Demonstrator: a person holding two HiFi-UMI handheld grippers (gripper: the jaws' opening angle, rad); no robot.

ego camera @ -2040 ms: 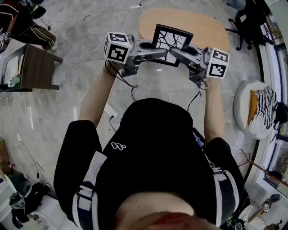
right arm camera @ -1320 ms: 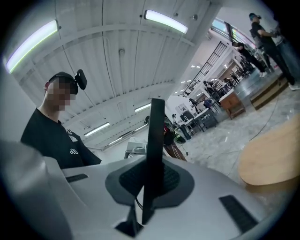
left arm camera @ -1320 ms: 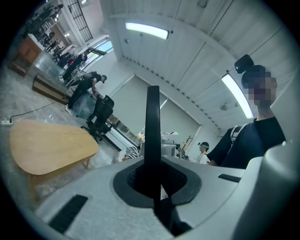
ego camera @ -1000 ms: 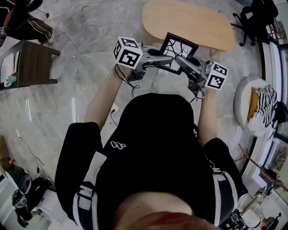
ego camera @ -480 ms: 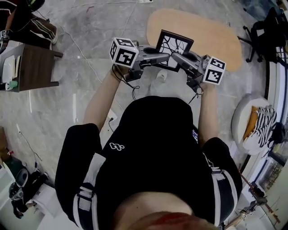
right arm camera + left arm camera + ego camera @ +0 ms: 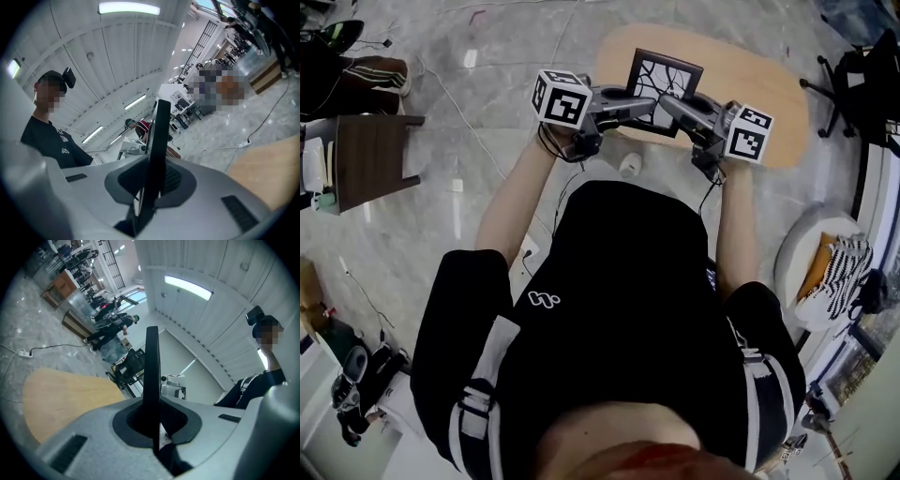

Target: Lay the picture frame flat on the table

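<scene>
Grey plastic, dark pads: the left tongs [image 6: 154,423] are clenched on the thin black edge of the picture frame [image 6: 665,75], which rises straight out of the pad notch in the left gripper view. The right tongs [image 6: 149,187] are clamped on the frame in the same way, with the same narrow bite. In the head view both grips sit at the frame's lower part, nearest the person. The tongs' own bodies cover the exact spots.

Frame: black border, white panel with a dark branching pattern, face tilted up toward the head camera. It is held in the air, not flat, over the near edge of the light wooden oval table [image 6: 750,70]. I cannot tell whether its lower edge touches the table top.

Judged step: positioning over the table. The lay-down is not yet done.

Risks from here, as judged:
- Both bites are shallow and on smooth material. If the frame tips back, its free top could lever it out of the pads.
- The two tongs must lower and rotate together. If one leads, the frame twists and may slip out of the other.
- The frame hangs at the table's near rim. If it is laid down here, part of it may overhang and slide to the floor [image 6: 487,75].
- If the tongs release before the back lies flat, the frame would drop, which could crack any glazing.
</scene>
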